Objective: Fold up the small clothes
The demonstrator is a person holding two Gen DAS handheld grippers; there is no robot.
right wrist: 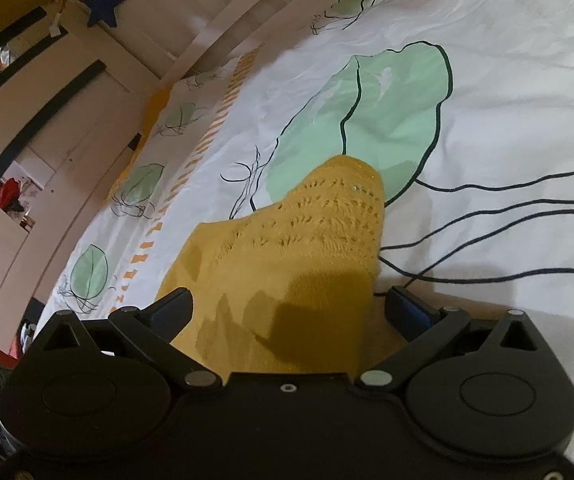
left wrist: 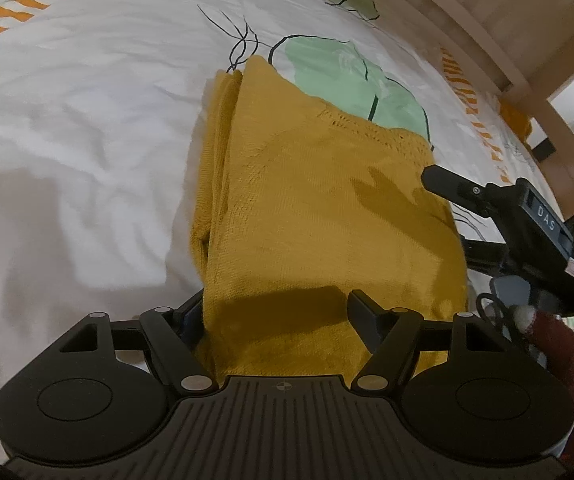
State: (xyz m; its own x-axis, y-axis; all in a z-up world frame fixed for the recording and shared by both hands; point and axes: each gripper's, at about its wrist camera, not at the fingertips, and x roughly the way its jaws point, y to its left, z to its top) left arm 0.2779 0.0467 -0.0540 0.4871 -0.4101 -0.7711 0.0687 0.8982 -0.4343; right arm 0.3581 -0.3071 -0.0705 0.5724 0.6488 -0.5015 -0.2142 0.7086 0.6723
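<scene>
A mustard-yellow knitted garment (left wrist: 319, 208) lies folded in a long strip on the bed, with its layered edge on the left. My left gripper (left wrist: 277, 314) is open over the near end. One finger (left wrist: 189, 316) stands just outside the cloth's left edge and the other (left wrist: 363, 314) rests over the cloth. In the right wrist view the lacy hem corner of the garment (right wrist: 327, 216) lies flat ahead of my right gripper (right wrist: 291, 306), whose jaws stand wide open astride the cloth. The right gripper (left wrist: 449, 210) also shows at the garment's right edge in the left wrist view.
The bed sheet (left wrist: 87, 100) is white with green leaf prints (right wrist: 391, 112) and orange stripe borders. A pale wooden bed rail (left wrist: 467, 20) runs along the far side. A blue star (right wrist: 105, 2) hangs on the wall. A person's red sleeve (left wrist: 547, 344) is behind the right gripper.
</scene>
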